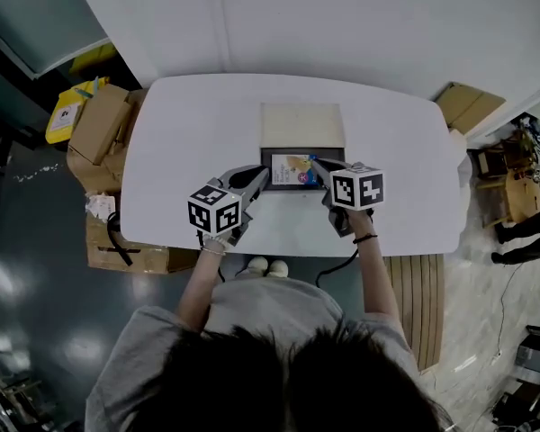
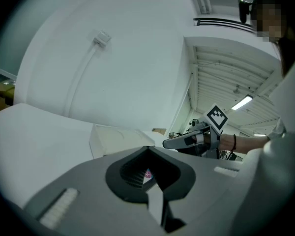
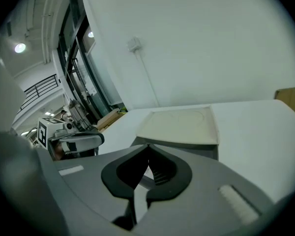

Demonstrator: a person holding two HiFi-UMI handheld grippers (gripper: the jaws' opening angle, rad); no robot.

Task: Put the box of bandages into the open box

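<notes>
A white table (image 1: 180, 151) stands against a pale wall, with cardboard cartons (image 1: 99, 129) piled on the floor off its left edge. The bandage box (image 1: 294, 169) lies inside the open box (image 1: 268, 156) (its lid (image 1: 301, 124) flipped back), with bare tabletop on every side. The left gripper (image 1: 265, 174) and right gripper (image 1: 316, 162) flank it, both clenched on nothing.

Workshop: cardboard boxes (image 1: 97, 133) stacked beside white table (image 1: 180, 151).
</notes>
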